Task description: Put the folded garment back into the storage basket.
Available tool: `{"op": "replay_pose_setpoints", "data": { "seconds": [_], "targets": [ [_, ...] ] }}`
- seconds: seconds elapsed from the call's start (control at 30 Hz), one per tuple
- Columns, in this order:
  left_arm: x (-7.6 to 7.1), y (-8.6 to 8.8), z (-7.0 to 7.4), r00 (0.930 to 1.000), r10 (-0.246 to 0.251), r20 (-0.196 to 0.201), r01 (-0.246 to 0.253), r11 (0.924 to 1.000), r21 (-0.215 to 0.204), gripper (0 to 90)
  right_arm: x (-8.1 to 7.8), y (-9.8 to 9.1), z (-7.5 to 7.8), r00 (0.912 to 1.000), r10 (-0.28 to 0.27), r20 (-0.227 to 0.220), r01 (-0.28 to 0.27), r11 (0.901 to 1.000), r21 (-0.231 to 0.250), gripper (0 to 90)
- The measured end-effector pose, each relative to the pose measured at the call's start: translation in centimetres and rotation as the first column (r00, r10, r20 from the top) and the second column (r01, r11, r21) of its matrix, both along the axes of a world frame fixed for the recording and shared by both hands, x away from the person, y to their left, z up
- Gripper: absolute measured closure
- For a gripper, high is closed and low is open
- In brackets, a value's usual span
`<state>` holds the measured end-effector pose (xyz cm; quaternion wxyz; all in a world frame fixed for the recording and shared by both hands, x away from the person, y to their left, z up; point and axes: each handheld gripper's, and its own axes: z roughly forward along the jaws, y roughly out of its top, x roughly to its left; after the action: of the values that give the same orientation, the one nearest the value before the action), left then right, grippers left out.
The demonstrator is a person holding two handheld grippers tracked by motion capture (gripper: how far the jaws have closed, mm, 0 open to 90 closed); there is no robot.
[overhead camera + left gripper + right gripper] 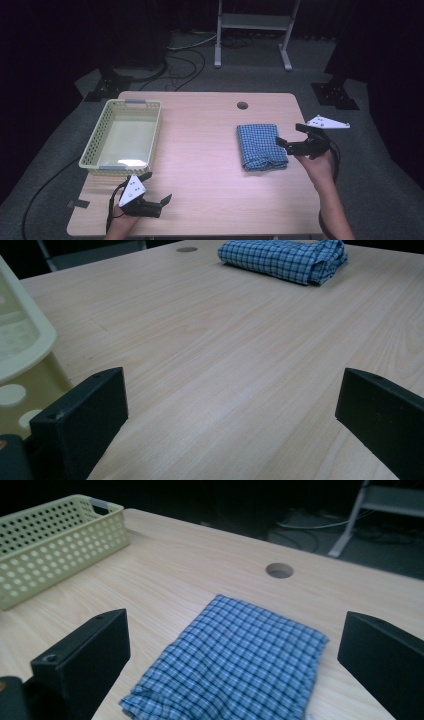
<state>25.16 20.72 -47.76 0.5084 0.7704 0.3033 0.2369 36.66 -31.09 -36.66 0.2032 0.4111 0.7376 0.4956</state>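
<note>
1. High view: the folded blue checked cloth (pixel 261 146) is lying on the right half of the table (pixel 205 165), well apart from the empty pale yellow basket (pixel 95 145) sitting at the left edge. The right gripper (pixel 292 137) is hovering just beside the cloth's right edge with its jaws spread wide, holding nothing; judging by this, it is lining up to take the cloth, with the basket looking like the likely place to put it. The left gripper (pixel 157 187) is resting low near the table's front edge, just in front of the basket, jaws likewise parted and empty, probably waiting out of the way.

2. Left gripper view: the two black jaws are standing far apart over bare wood, touching nothing. The basket's wall (pixel 20 365) is sitting close at the left, and the cloth (pixel 285 257) is lying far off at the top, its rolled fold facing this way.

3. Right gripper view: the jaws are gaping wide, framing the cloth (pixel 235 665), which is lying flat between and below them; whether they are touching it I cannot tell. The basket (pixel 55 545) is standing beyond at the left, and a round hole (pixel 279 570) is showing in the tabletop past the cloth.
</note>
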Motion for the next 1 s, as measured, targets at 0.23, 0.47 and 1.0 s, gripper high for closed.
{"op": "replay_pose_setpoints", "data": {
  "seconds": [0.23, 0.47, 1.0],
  "targets": [
    [0.0, 0.0, 0.0, 1.0000, -0.002, 0.001, 0.002, 1.0000, 0.000, 0.0, 2.4, -0.1, -1.8, 0.9965, -0.054, -0.064, 0.052, 0.9980, -0.037, 0.0],
    [0.0, 0.0, 0.0, 1.0000, 0.000, -0.002, 0.000, 1.0000, 0.000, 0.0, 3.9, -0.3, -3.7, 0.9868, -0.091, -0.134, 0.086, 0.9953, -0.044, 0.0],
    [0.0, 0.0, 0.0, 1.0000, 0.001, -0.006, -0.001, 1.0000, -0.001, 0.0, 6.2, 0.1, -7.1, 0.9608, -0.119, -0.250, 0.091, 0.9885, -0.121, 0.0]
  ]
}}
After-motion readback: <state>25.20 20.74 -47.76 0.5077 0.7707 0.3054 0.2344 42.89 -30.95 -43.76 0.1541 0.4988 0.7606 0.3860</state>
